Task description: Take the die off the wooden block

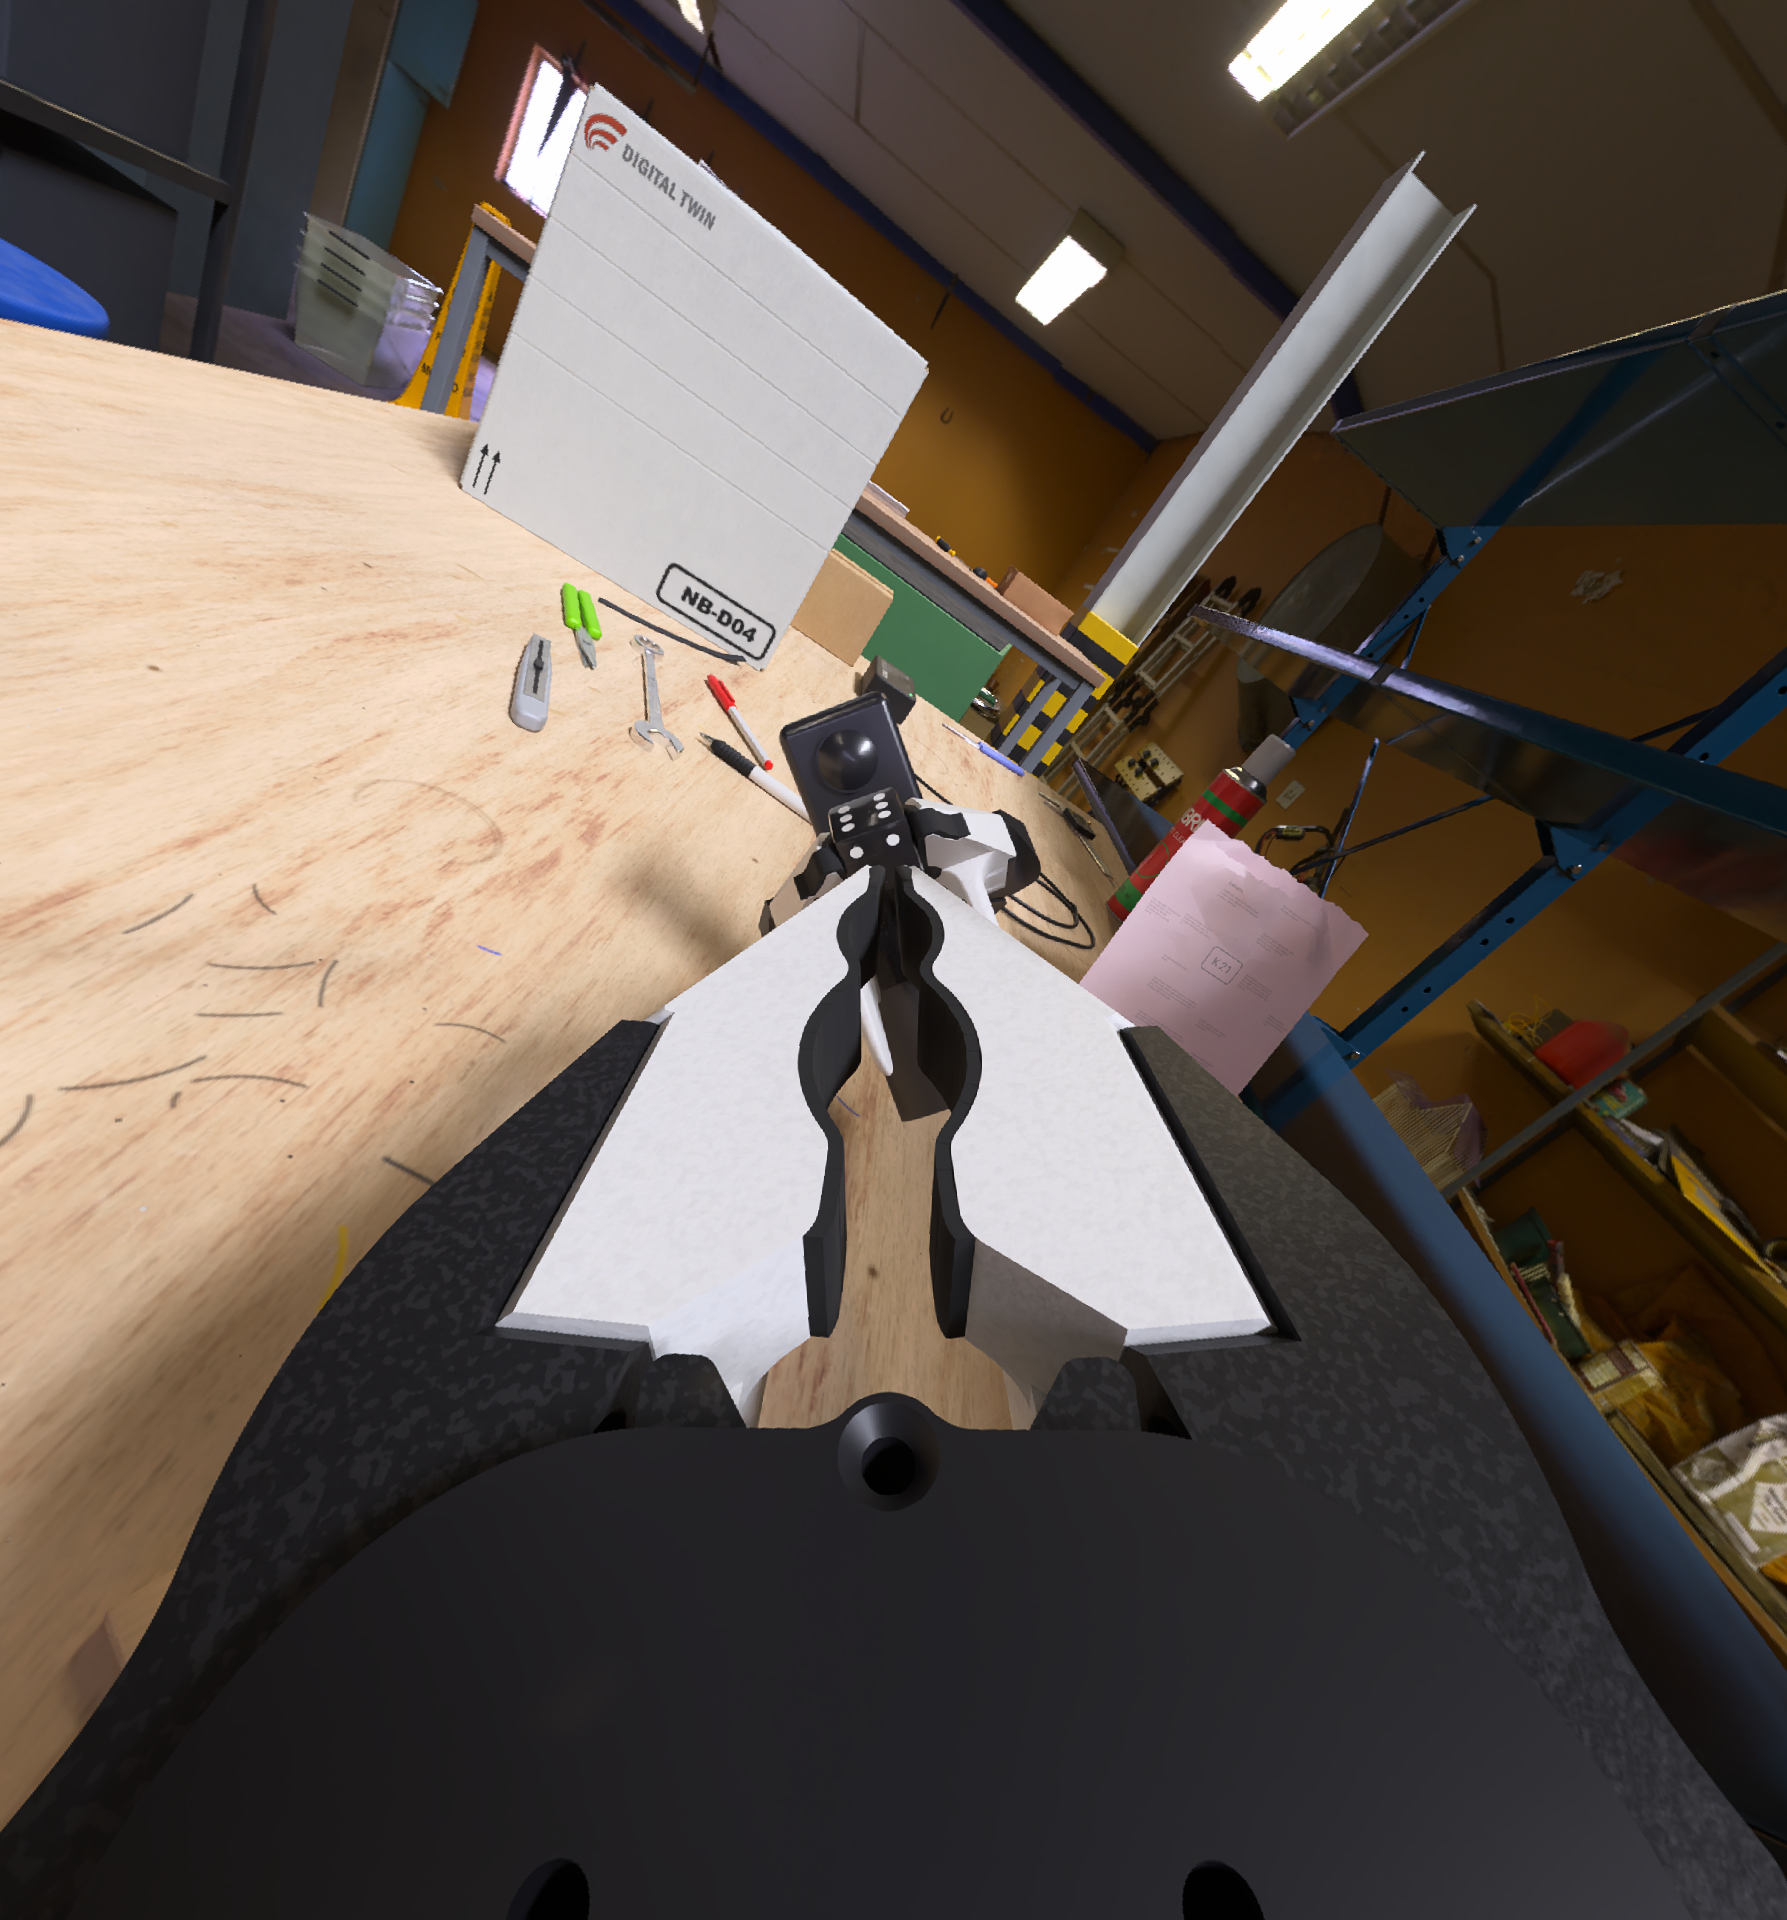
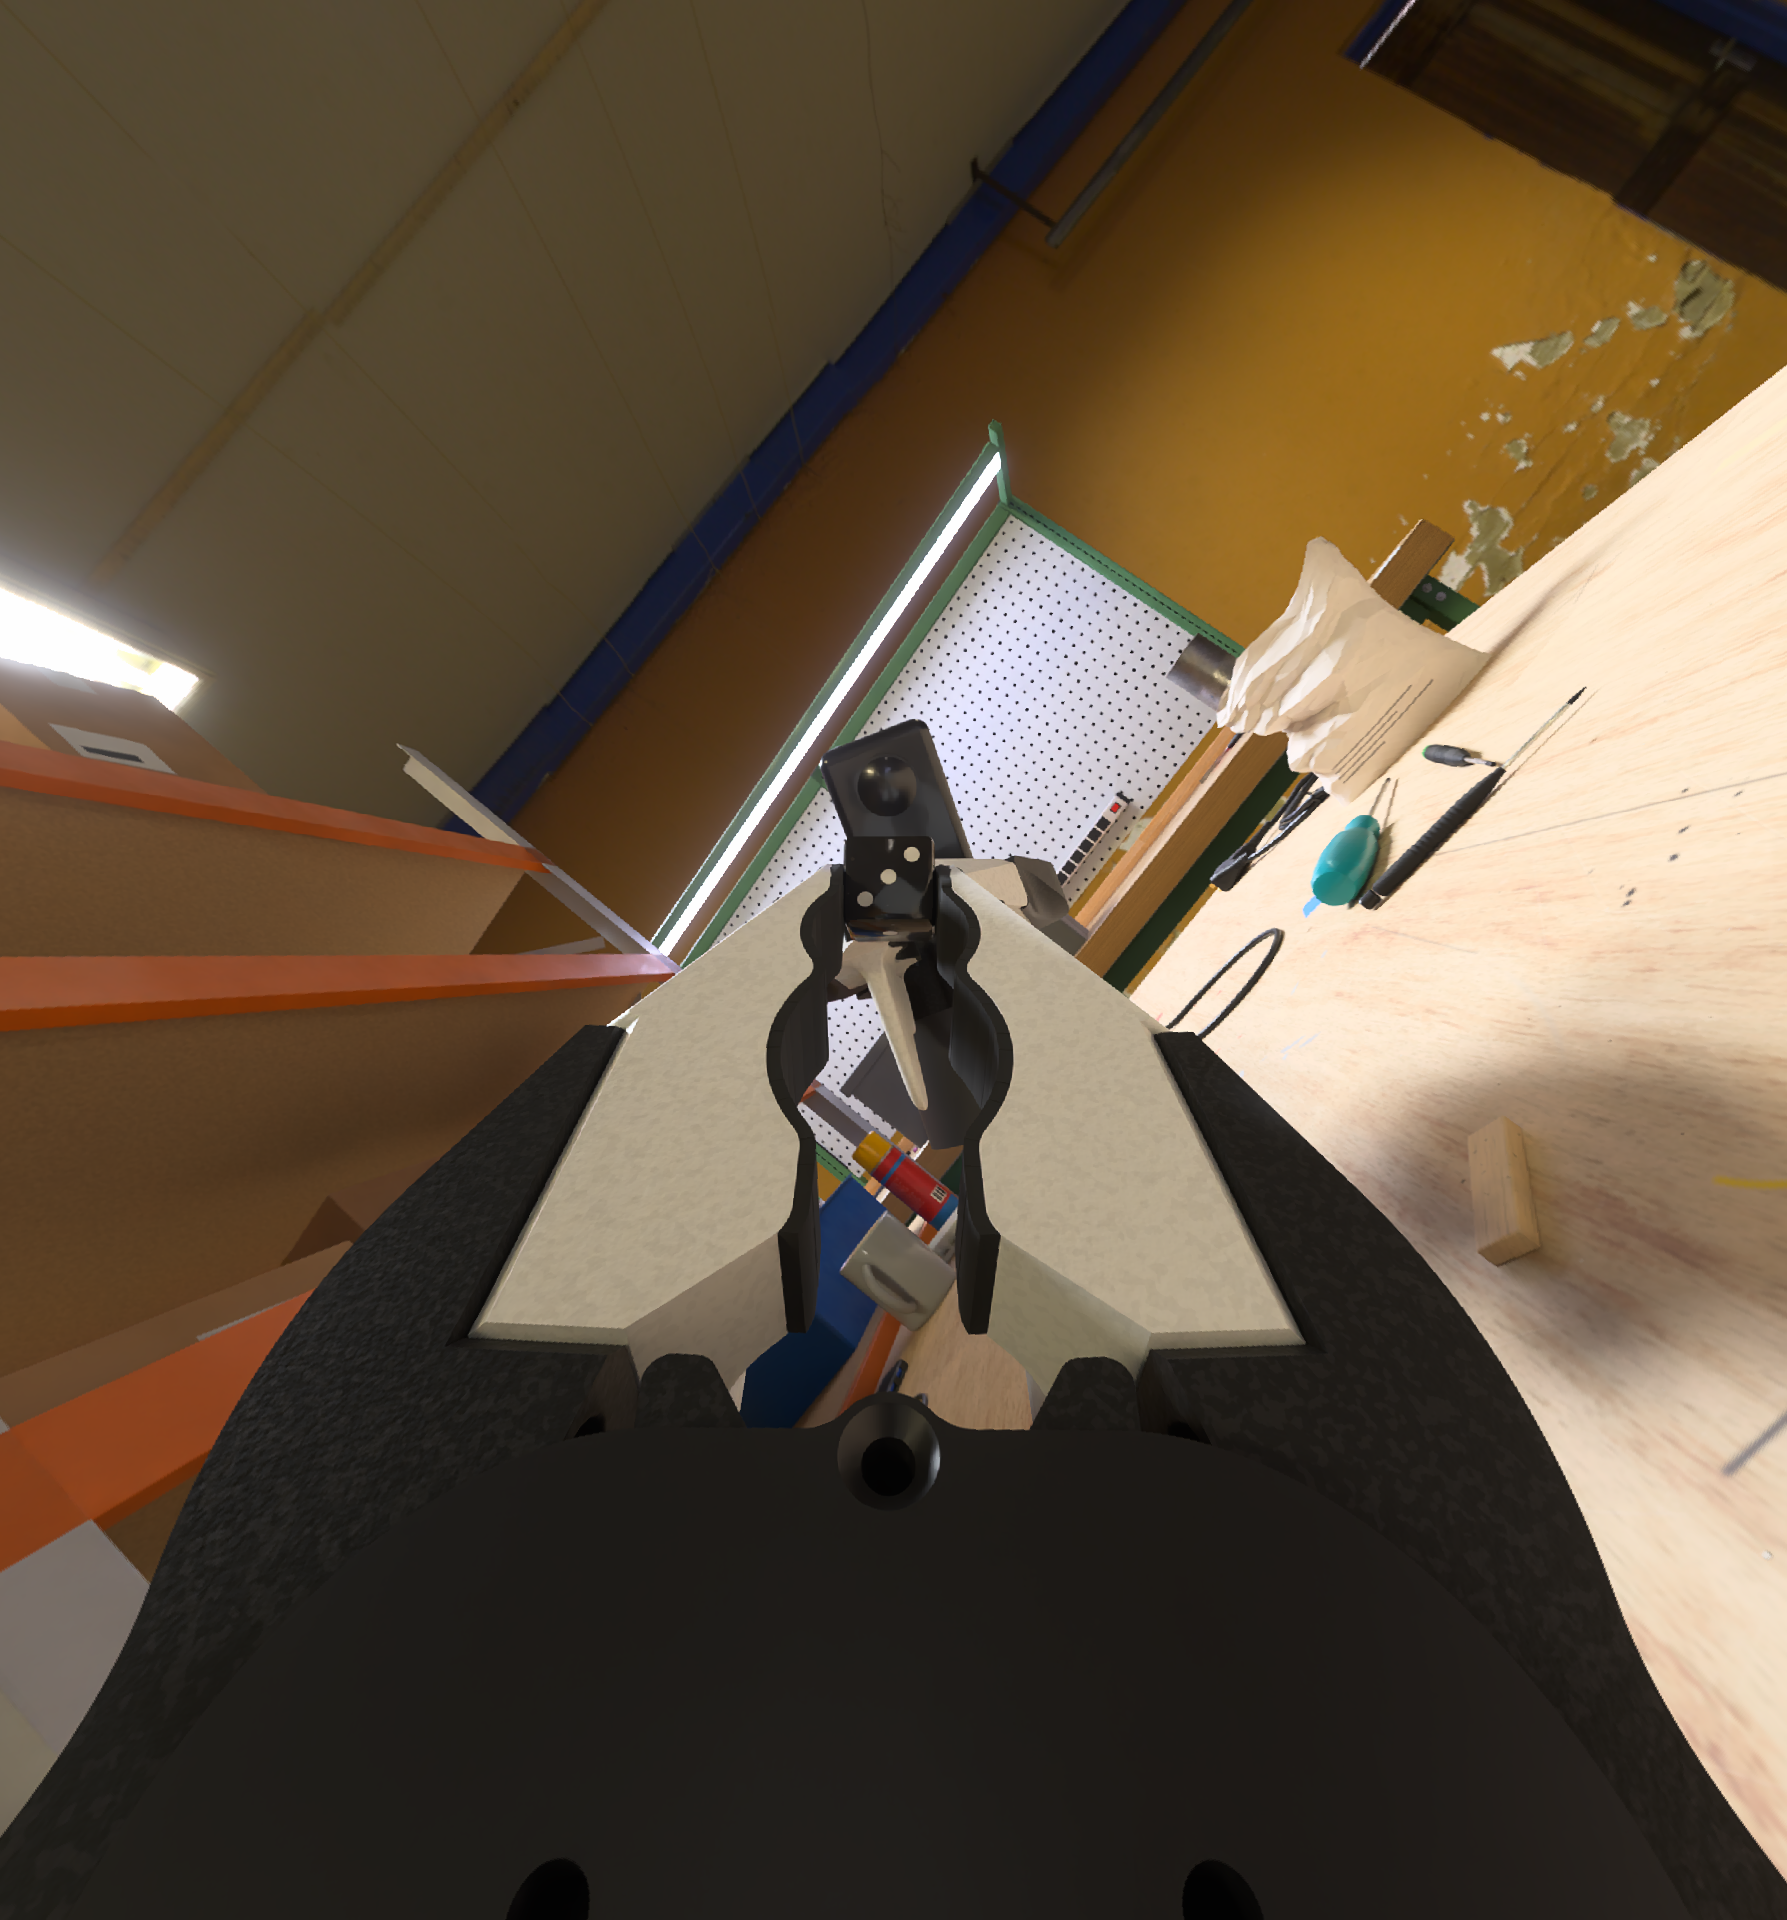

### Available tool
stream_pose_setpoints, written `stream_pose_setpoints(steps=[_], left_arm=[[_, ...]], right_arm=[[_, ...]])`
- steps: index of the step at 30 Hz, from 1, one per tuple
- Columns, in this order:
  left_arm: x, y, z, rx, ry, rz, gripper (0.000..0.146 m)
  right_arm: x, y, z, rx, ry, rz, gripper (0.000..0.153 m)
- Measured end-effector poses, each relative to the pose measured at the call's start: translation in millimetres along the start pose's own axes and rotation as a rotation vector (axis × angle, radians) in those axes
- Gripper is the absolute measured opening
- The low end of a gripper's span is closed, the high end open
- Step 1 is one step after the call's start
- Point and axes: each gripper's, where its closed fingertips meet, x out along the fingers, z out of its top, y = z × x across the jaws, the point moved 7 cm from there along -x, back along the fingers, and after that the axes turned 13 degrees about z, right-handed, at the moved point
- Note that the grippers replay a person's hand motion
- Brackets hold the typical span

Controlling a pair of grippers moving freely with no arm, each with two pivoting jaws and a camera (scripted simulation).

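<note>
The black die [image 2: 889,871] with white pips is clamped between my right gripper's [image 2: 890,883] fingertips, held in the air beside the plywood table [image 2: 1647,987]. The wooden block [image 2: 1503,1191] lies on the table to the right, with nothing on it. In the left wrist view the die [image 1: 873,826] sits just beyond my left gripper [image 1: 886,883], whose fingertips are closed together right below it. The right gripper [image 1: 868,821] faces the left one head-on there. The block does not show in the left wrist view.
A white cardboard box [image 1: 691,384] stands on the table [image 1: 245,727], with green pliers [image 1: 579,618], a wrench [image 1: 650,696], markers [image 1: 738,717], a pink sheet [image 1: 1221,956] and a spray can [image 1: 1206,831] nearby. A crumpled bag [image 2: 1346,665] and taped cartons [image 2: 245,935] flank the right gripper.
</note>
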Motion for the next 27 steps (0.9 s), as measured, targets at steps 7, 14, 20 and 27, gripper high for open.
stream_pose_setpoints(steps=[7, 14, 20, 27], left_arm=[[0.1, 2.2, -2.1, -0.027, 0.001, 0.01, 0.002], [0.4, 0.3, -0.8, -0.035, -0.009, 0.0, 0.002], [-0.5, 1.2, -1.2, -0.027, -0.008, 0.007, 0.002], [1.3, 3.8, -5.9, -0.099, -0.004, -0.003, 0.002]], right_arm=[[0.5, 0.2, 3.5, -0.004, 0.015, -0.002, 0.017], [-1.8, 0.6, 1.3, -0.035, 0.026, -0.016, 0.017], [-0.9, 0.1, 1.0, -0.034, 0.035, -0.024, 0.017], [-2.5, 1.8, 2.1, -0.128, 0.093, -0.095, 0.017]])
